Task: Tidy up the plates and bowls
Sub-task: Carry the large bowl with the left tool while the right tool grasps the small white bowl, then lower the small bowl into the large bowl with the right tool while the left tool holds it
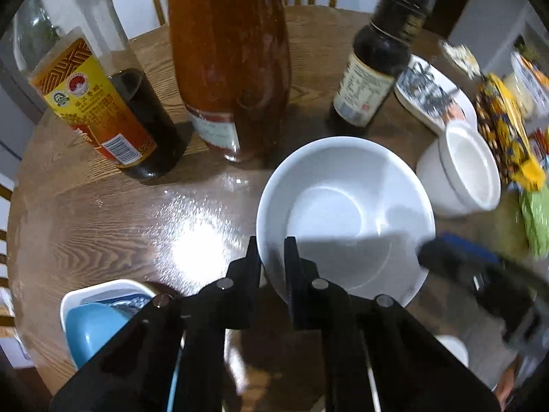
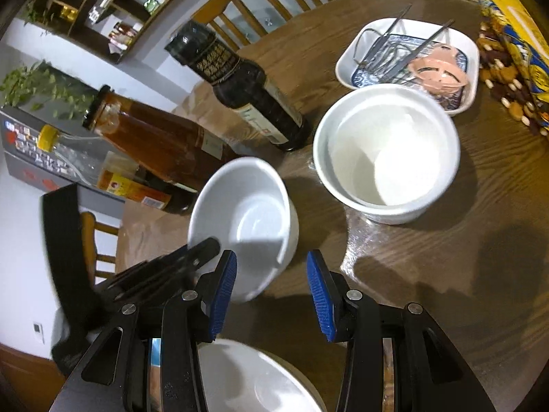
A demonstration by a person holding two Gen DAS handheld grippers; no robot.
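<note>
My left gripper (image 1: 272, 257) is shut on the near rim of a white bowl (image 1: 346, 213), one finger inside and one outside. The same bowl (image 2: 247, 219) shows in the right wrist view, tilted and held above the wooden table (image 2: 429, 274), with the left gripper's black fingers (image 2: 202, 250) on its left rim. My right gripper (image 2: 271, 292) is open and empty, its blue pads just in front of that bowl. Two nested white bowls (image 2: 387, 151) stand on the table beyond; they also show in the left wrist view (image 1: 459, 171). A white plate (image 2: 254, 377) lies under my right gripper.
Three sauce bottles (image 1: 226, 61) stand behind the held bowl. A square patterned dish (image 2: 411, 61) with metal tongs sits at the back right, beside snack packets (image 2: 511, 44). A blue bowl in a white dish (image 1: 99, 322) sits at the near left. Chairs ring the table.
</note>
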